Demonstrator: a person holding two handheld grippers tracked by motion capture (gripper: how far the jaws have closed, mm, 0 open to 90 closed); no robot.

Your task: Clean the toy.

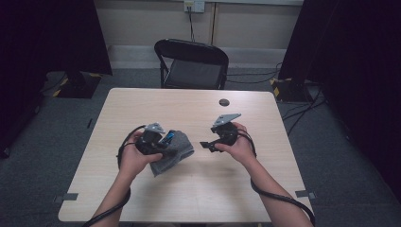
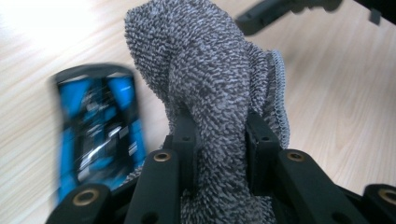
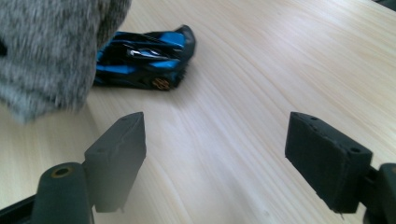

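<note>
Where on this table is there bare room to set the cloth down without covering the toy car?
Crowded: the centre-left, where the left gripper pinches the grey cloth beside the blue toy car, with the open right gripper close by. Free: the near edge between the forearms, the far left corner, and the right side below the dark disc on the table.

1. my right gripper (image 3: 215, 158) has its two black jaws spread wide, nothing between them but bare wooden table (image 3: 261, 70).
2. a blue and black toy car (image 3: 144, 58) lies on the table at about 11 o'clock from my jaws, well apart from them.
3. a grey fuzzy cloth (image 3: 46, 51) hangs at 10 o'clock, covering the car's near end.
</note>
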